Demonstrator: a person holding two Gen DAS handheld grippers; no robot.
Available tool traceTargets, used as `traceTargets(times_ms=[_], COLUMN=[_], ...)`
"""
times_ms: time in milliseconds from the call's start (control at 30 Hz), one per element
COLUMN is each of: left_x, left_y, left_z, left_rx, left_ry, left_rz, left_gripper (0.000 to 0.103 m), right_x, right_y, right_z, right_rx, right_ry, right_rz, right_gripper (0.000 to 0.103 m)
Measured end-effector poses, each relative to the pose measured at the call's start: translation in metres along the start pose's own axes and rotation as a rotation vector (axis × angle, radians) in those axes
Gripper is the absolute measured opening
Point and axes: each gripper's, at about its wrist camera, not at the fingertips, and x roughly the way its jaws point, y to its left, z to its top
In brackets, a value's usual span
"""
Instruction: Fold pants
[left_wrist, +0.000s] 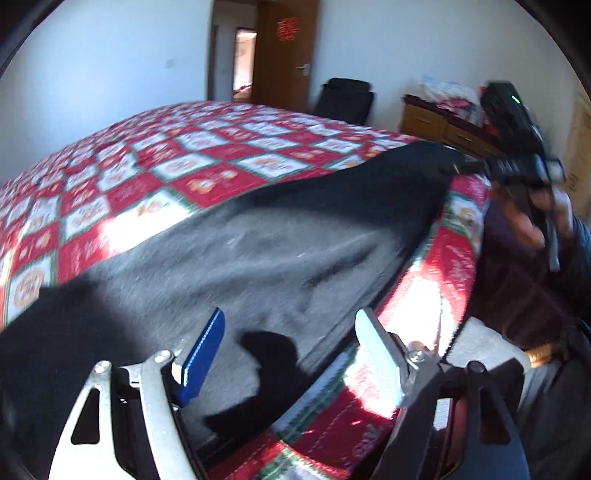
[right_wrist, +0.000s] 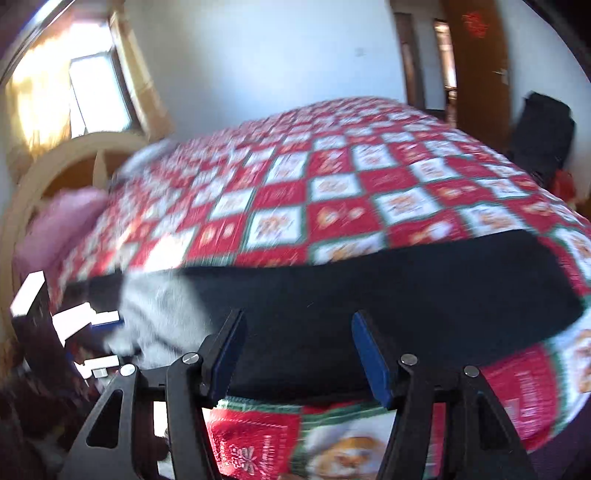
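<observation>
Pants (left_wrist: 258, 258) are lying flat on the bed (left_wrist: 207, 162). Left hand-held gripper (left_wrist: 290, 354) and right hand-held gripper (right_wrist: 297, 354) are both hovering above them with jaws wide, gripping nothing.

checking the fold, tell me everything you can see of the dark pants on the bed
The dark grey, fleecy-looking pants lie flat in a long band along the near edge of the red-and-white patterned quilt, close to where it drops off the bed. Sunlit parts look grey and softly creased; shaded parts look almost black. Both views are blurred, so waistband and cuffs are unclear. Neither the left gripper nor the right gripper grips them.
</observation>
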Motion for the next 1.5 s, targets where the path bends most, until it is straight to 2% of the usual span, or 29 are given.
traceTargets(times_ms=[67, 133, 200, 300, 400, 500, 567, 667, 767, 833, 1100, 1300, 1500], left_x=[0.003, 0.000, -0.001, -0.004, -0.007, -0.006, -0.007, -0.009, -0.010, -0.012, -0.019, -0.027, -0.029], left_y=[0.009, 0.011, 0.009, 0.008, 0.011, 0.015, 0.018, 0.025, 0.031, 0.033, 0.039, 0.059, 0.053], left_z=[-0.005, -0.009, -0.009, -0.009, -0.010, -0.012, -0.012, -0.016, -0.018, -0.019, -0.020, -0.032, -0.040], left_rx=[-0.047, -0.059, -0.056, -0.056, -0.070, -0.071, -0.078, -0.087, -0.098, -0.104, -0.115, -0.149, -0.092], left_ry=[0.008, -0.006, 0.004, 0.010, 0.012, 0.035, 0.044, 0.054, 0.049, 0.047, 0.052, 0.058, 0.038], left_rz=[0.023, 0.010, 0.021, 0.032, 0.053, 0.129, 0.180, 0.226, 0.237, 0.236, 0.266, 0.298, 0.320], left_gripper=[0.076, 0.076, 0.076, 0.076, 0.076, 0.076, 0.076, 0.077, 0.077, 0.077, 0.077, 0.082, 0.084], right_x=[0.021, 0.038, 0.037, 0.030, 0.014, 0.019, 0.035, 0.058, 0.083, 0.083, 0.081, 0.083, 0.080], right_y=[0.017, 0.029, 0.043, 0.048, 0.056, 0.085, 0.104, 0.130, 0.144, 0.148, 0.146, 0.147, 0.152], right_z=[-0.016, -0.034, -0.042, -0.038, -0.024, -0.014, -0.010, -0.011, -0.024, -0.034, -0.041, -0.041, -0.047], right_rx=[-0.058, -0.123, -0.218, -0.223, -0.170, -0.209, -0.242, -0.278, -0.300, -0.334, -0.366, -0.399, -0.437], right_ry=[0.086, 0.182, 0.171, 0.165, 0.071, 0.027, 0.028, 0.040, 0.129, 0.114, 0.188, 0.204, 0.172], right_rz=[0.017, -0.032, -0.091, -0.118, -0.052, 0.017, 0.037, 0.009, -0.019, -0.043, -0.024, -0.019, -0.046], right_gripper=[0.061, 0.060, 0.060, 0.060, 0.060, 0.060, 0.060, 0.060, 0.058, 0.058, 0.058, 0.059, 0.060])
